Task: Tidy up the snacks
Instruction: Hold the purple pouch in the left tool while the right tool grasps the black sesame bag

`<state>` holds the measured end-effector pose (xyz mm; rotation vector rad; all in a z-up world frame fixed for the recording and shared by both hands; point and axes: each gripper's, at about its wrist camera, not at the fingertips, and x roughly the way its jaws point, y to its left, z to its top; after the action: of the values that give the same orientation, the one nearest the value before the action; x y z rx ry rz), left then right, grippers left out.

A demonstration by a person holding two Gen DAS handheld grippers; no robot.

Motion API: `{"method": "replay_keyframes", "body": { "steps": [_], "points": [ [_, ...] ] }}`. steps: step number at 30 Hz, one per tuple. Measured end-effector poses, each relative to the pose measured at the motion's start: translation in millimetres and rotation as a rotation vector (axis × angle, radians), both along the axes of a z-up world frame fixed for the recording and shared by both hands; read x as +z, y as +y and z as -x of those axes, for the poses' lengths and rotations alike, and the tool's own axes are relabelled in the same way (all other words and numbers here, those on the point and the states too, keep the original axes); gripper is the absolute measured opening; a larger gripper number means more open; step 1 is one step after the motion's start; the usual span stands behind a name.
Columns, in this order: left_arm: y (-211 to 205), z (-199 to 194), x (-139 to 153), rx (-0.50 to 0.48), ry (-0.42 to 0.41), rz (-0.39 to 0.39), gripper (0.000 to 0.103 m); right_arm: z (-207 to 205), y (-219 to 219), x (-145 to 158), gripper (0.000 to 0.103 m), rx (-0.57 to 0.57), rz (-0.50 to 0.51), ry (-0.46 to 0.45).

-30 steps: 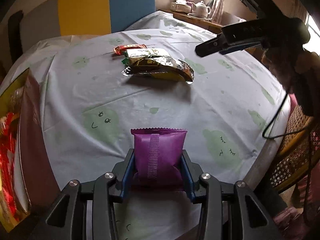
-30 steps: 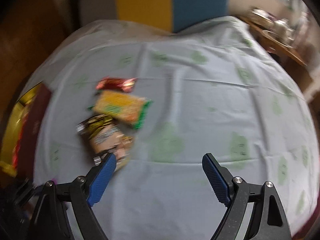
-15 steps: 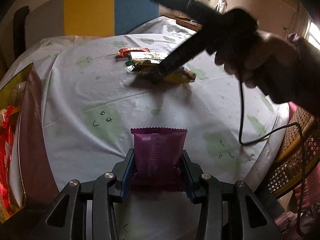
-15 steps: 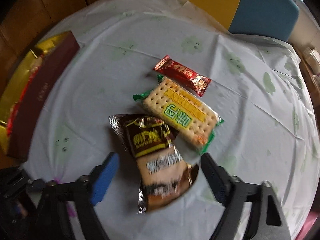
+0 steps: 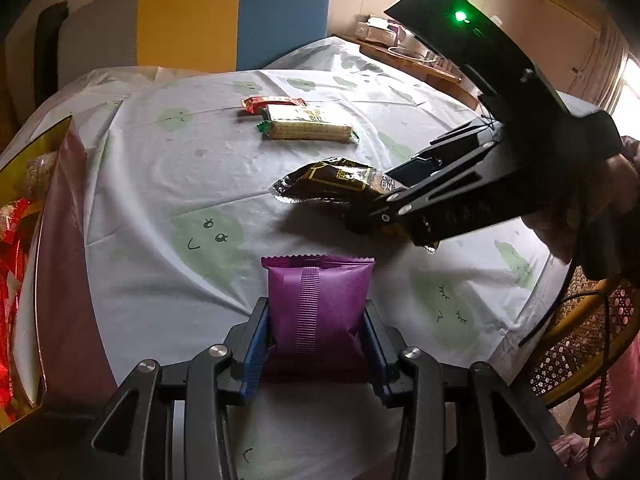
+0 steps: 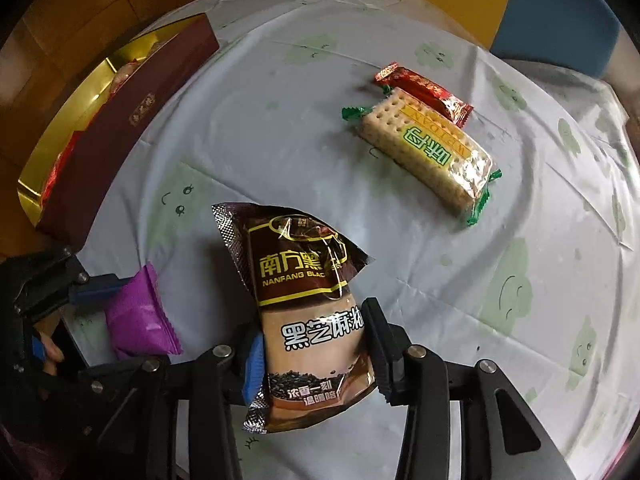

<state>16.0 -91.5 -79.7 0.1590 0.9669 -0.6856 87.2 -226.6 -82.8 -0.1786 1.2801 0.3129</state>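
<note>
My left gripper (image 5: pixel 318 338) is shut on a purple snack packet (image 5: pixel 318 304), held over the table's near edge; the packet also shows in the right wrist view (image 6: pixel 140 316). My right gripper (image 6: pixel 314 344) is shut on a brown sesame-paste packet (image 6: pixel 304 280) and holds it above the tablecloth; the packet shows in the left wrist view (image 5: pixel 336 178) too. A cracker pack (image 6: pixel 428 156) and a red candy bar (image 6: pixel 424 92) lie on the table beyond. A maroon and gold gift box (image 6: pixel 104 128) with snacks in it sits at the left.
The round table has a pale cloth with green faces (image 5: pixel 192 176). A yellow and blue chair back (image 5: pixel 232 20) stands behind it. A wicker chair (image 5: pixel 576 352) is at the right. A side shelf with a tea set (image 5: pixel 404 48) is far back.
My right gripper came down over the brown packet, shut on it and lifted it away from the cracker pack. My left gripper kept hold of the purple packet.
</note>
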Motion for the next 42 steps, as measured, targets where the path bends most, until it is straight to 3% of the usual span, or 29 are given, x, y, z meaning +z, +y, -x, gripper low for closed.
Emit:
{"method": "replay_keyframes", "body": {
  "steps": [12, 19, 31, 42],
  "points": [
    [-2.3, 2.8, 7.7, 0.033, -0.026, -0.032, 0.042, 13.9, 23.3, -9.4, 0.046, 0.059, 0.060, -0.049],
    [5.8, 5.2, 37.4, 0.054, -0.073, 0.016, 0.042, 18.2, 26.4, -9.2, 0.047, 0.066, 0.071, -0.057],
    [55.2, -2.4, 90.6, 0.247, -0.133, 0.042, 0.042, 36.5, 41.0, -4.9, 0.047, 0.110, 0.120, -0.115],
    [84.7, -10.5, 99.3, 0.354, -0.151, 0.020, 0.042, 46.8, 50.3, -1.2, 0.047, 0.169, 0.185, -0.168]
  ]
}}
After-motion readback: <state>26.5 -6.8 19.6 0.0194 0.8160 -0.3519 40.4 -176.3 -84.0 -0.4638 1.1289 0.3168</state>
